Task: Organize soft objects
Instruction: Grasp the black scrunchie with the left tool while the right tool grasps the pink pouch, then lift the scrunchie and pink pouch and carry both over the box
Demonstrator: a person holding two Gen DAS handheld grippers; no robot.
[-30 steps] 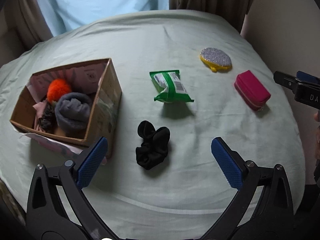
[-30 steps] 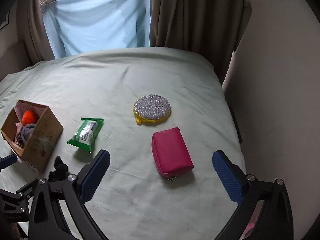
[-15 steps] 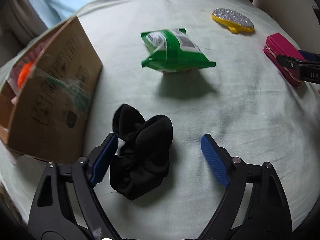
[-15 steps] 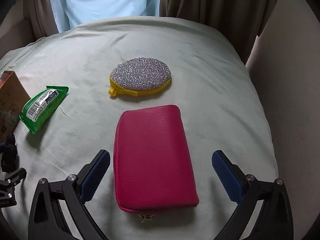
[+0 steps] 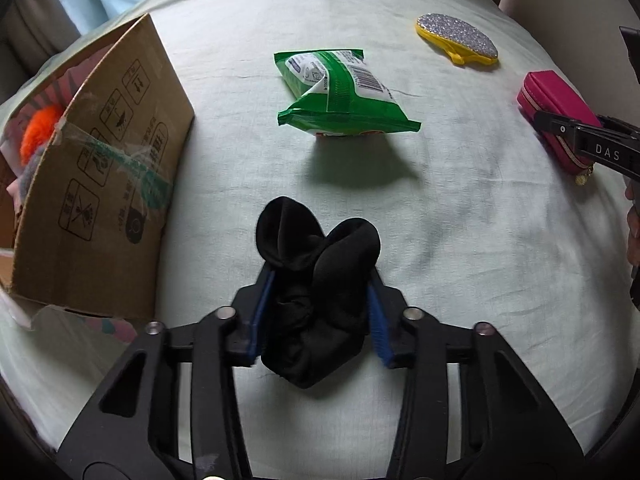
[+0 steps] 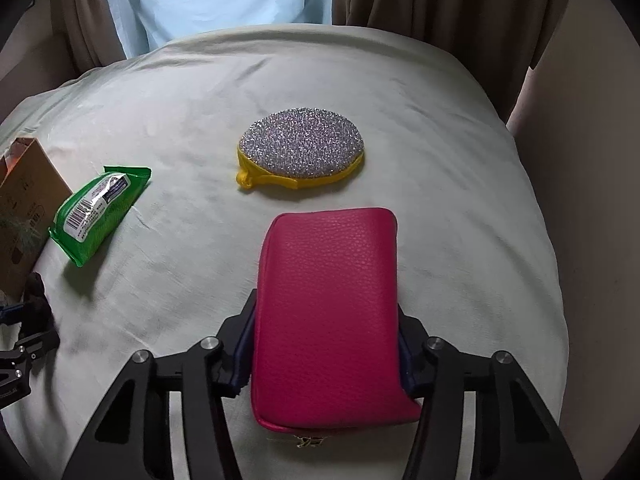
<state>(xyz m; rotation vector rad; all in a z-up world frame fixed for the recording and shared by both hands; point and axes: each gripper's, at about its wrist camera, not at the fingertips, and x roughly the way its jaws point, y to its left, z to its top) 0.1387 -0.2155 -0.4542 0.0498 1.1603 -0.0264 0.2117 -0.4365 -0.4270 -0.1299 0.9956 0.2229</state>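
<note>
Left wrist view: left gripper [image 5: 318, 312] has just been closing, and its blue pads now squeeze the black scrunchie [image 5: 318, 280] on the pale green bedsheet [image 5: 460, 240], just right of the cardboard box [image 5: 104, 168]. The fabric bunches between the jaws, so it is soft, light and compressible. A grip across the middle looks secure. The green wipes packet [image 5: 340, 92] lies beyond it, farther from the box.

Right wrist view: right gripper [image 6: 326, 352] has also just been closing, and it clamps the pink pouch [image 6: 326, 312] across its narrow width, near the zipper end. The pouch is well right of the box [image 6: 24, 200]. It is padded and grainy, so a slip seems unlikely. The glitter purse [image 6: 302, 148] sits just behind it.
</note>
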